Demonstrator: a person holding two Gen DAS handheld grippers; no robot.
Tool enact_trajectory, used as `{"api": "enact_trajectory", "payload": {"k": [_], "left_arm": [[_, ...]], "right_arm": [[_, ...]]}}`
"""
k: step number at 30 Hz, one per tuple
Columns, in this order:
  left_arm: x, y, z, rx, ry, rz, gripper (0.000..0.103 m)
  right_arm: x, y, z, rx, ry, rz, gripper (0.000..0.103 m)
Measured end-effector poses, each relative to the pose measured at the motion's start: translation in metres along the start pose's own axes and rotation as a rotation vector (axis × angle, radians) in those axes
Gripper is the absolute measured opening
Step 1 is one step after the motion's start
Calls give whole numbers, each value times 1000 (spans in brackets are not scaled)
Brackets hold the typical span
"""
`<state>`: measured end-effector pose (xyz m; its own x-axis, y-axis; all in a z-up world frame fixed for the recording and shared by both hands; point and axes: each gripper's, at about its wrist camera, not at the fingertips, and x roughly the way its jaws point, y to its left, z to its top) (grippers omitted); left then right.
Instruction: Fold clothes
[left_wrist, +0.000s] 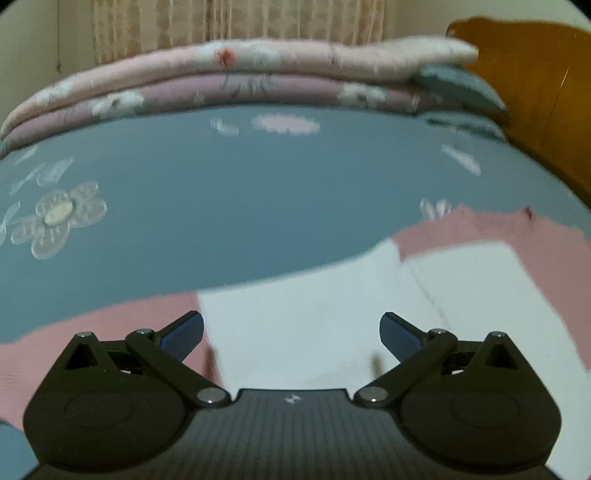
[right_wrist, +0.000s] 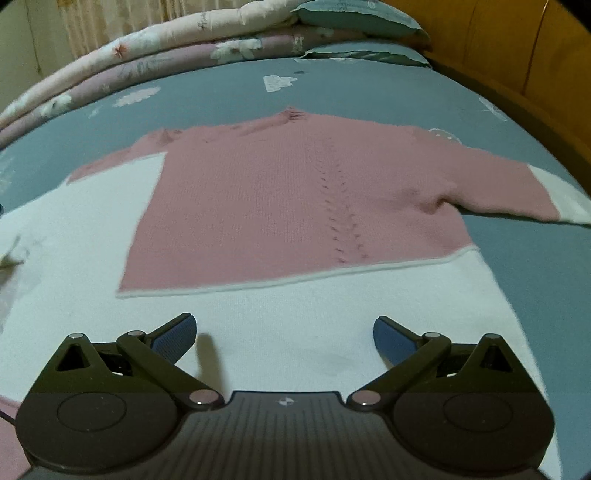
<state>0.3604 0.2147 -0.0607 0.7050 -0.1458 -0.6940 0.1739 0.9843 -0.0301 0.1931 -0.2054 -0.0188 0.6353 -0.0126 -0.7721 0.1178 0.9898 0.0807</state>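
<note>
A pink and white knitted sweater (right_wrist: 295, 206) lies flat on the blue-grey bed sheet (right_wrist: 388, 96). Its pink body faces up, its white hem band (right_wrist: 295, 325) is nearest, and one sleeve with a white cuff (right_wrist: 565, 201) stretches to the right. The left sleeve is folded inward over the white part (right_wrist: 92, 221). My right gripper (right_wrist: 284, 332) hovers open just above the white hem, holding nothing. In the left wrist view, my left gripper (left_wrist: 291, 332) is open over the sweater's white part (left_wrist: 332, 302), with pink knit (left_wrist: 480, 229) on either side. That view is blurred.
Folded pink floral quilts (right_wrist: 147, 48) and blue pillows (right_wrist: 362, 18) are stacked along the far side of the bed. A wooden headboard (right_wrist: 498, 44) stands at the right. The flowered blue sheet (left_wrist: 221, 184) stretches beyond the sweater, with a curtain (left_wrist: 240, 18) behind.
</note>
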Motion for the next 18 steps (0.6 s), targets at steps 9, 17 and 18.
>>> {"api": "enact_trajectory", "payload": {"k": [9,17,18], "left_arm": [[-22,-13,-19,12,28,9,101],[-16,-84,-10,219,11,-207,101],[-11,-92,-12,250,24,-206,101]], "right_arm": [[12,11,-6,-92,25,-39,103],[13,15,-8,-91,12,-55,103],[12,15,-8,-92,8,-56,103]]}}
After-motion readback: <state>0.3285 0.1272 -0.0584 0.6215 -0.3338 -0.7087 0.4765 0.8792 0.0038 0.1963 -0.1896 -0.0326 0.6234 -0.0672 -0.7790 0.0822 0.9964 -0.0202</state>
